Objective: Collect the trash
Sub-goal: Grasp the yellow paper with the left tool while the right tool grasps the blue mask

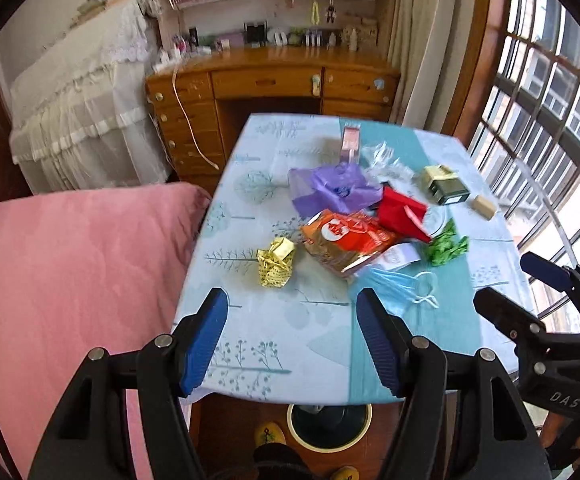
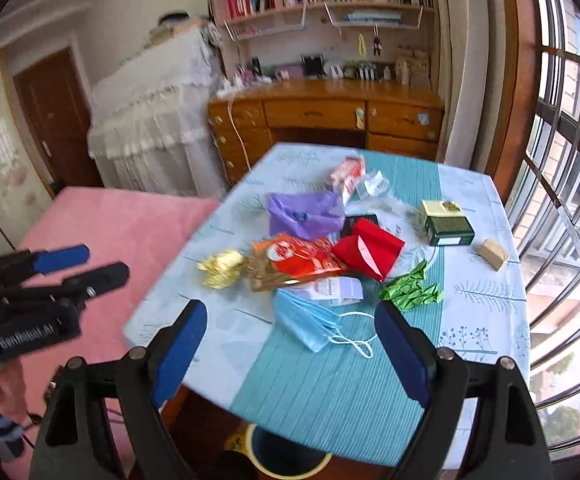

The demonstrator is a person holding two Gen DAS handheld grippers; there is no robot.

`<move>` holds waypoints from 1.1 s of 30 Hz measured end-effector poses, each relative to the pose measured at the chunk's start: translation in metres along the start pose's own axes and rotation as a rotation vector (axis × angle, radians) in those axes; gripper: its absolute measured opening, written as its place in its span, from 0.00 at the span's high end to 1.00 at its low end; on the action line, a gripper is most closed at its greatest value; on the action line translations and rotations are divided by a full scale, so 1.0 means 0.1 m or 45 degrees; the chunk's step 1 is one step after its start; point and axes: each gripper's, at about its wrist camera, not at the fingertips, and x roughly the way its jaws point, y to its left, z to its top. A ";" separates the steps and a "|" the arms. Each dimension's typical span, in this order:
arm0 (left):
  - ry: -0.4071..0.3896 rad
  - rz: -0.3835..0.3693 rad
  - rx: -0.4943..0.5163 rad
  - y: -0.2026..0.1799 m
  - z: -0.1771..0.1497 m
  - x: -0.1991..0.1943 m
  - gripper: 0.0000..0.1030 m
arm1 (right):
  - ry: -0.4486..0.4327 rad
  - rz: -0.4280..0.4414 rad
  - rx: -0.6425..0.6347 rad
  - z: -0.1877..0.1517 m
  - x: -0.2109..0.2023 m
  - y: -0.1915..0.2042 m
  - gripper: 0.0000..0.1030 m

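Trash lies in a pile on the blue tablecloth [image 1: 290, 340]: a crumpled yellow paper [image 1: 276, 263], an orange snack bag [image 1: 345, 240], a purple bag [image 1: 329, 190], a red paper [image 1: 403, 212], a green crumpled paper [image 1: 445, 245] and a blue face mask [image 1: 393, 285]. My left gripper [image 1: 291, 340] is open and empty above the table's near edge. My right gripper [image 2: 290, 354] is open and empty, just short of the face mask [image 2: 309, 320]. A yellow-rimmed bin [image 1: 328, 424] stands on the floor under the table edge.
A dark green box [image 2: 447, 224], a small brown block [image 2: 493, 254], a pink carton [image 2: 347, 174] and clear plastic [image 2: 371, 186] lie farther back. A pink bed [image 1: 70, 280] is at left, a wooden desk [image 1: 270, 80] behind, and barred windows [image 1: 549, 120] at right.
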 end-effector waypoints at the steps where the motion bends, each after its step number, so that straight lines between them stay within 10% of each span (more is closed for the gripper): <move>1: 0.028 -0.009 -0.002 0.06 0.05 0.13 0.37 | 0.027 -0.004 -0.003 0.01 0.12 -0.01 0.16; 21: 0.424 -0.163 0.038 0.45 0.40 2.00 0.37 | 0.368 -0.087 -0.007 -0.04 1.68 -0.13 0.20; 27: 0.506 -0.175 0.066 0.39 0.35 2.30 0.39 | 0.465 -0.054 -0.028 -0.13 1.89 -0.06 0.52; 30: 0.559 -0.189 0.063 0.39 0.29 2.42 0.64 | 0.488 -0.026 -0.010 -0.18 1.92 -0.05 0.74; 33: 0.553 -0.188 0.051 0.40 0.25 2.45 0.68 | 0.492 0.023 0.034 -0.23 1.90 -0.08 0.86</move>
